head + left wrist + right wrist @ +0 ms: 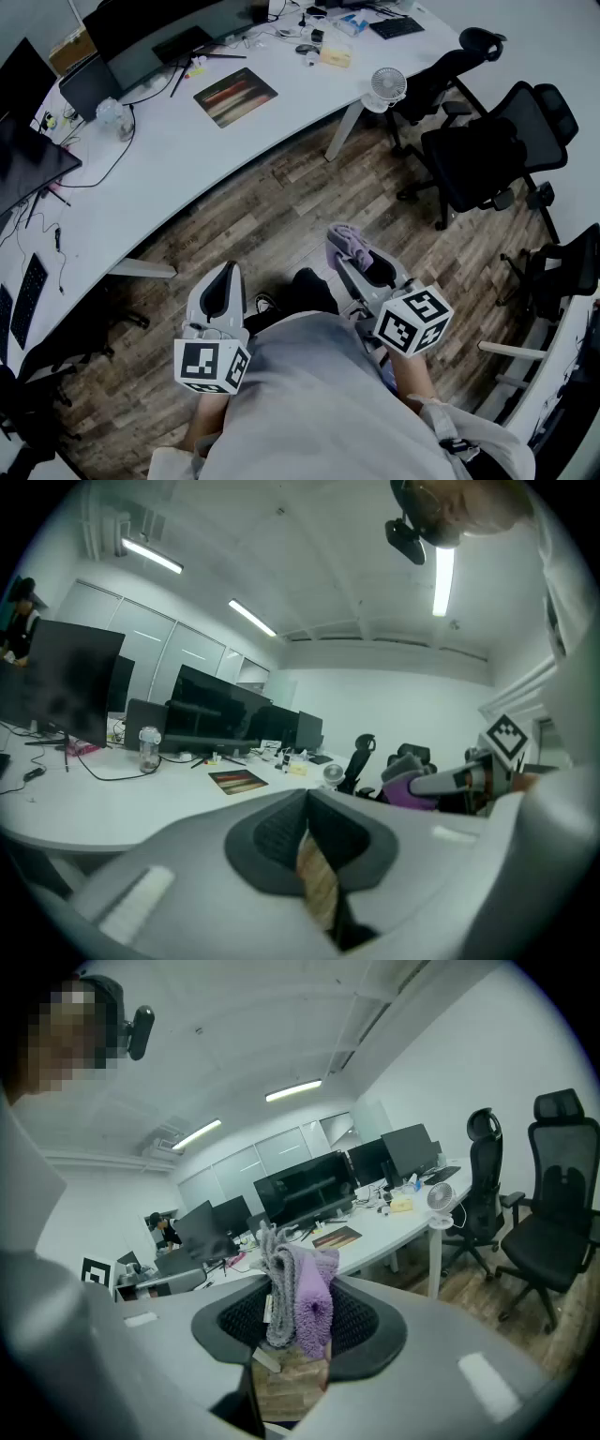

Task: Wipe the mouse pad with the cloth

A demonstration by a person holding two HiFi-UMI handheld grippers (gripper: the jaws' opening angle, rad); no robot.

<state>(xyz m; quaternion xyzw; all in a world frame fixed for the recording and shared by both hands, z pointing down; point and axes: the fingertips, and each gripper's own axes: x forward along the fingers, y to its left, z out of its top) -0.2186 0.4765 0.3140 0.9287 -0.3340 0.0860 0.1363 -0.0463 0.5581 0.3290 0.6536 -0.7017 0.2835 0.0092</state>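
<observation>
**Cloth in the right tongs, mouse pad well away on the surface**

Much is cut off or hard to read. In the head view the person's grey shirt (309,403) fills the lower middle and covers the arms. Both hands are hidden under the marker cubes (213,364). A dark shape (309,289) on the floor between the two tongs is too dim to name. The small clutter at the far end of the surface is too small to tell apart. The monitors (159,28) run off the top edge, and another dark screen is clipped at the left.

The left tongs (223,281) are closed. In the left gripper view their dark pads (281,832) meet at the tip, with only wood floor showing in the slit below. The right tongs (354,258) are clamped on the cloth (349,244). In the right gripper view it stands up from the pads as a bunched grey and purple fold (300,1302). Both tongs hang over the floor (272,216), well apart from the surface.

The mouse pad (235,96) lies flat on the white, curved surface (187,159), in front of the monitors and beside trailing cables. A small white fan (387,84) stands near the surface's edge, and a keyboard (396,26) lies further along. Black office chairs (487,155) stand on the floorboards to the right. The room is an open office with ceiling strip lights, and another person (161,1230) is seated far back.
</observation>
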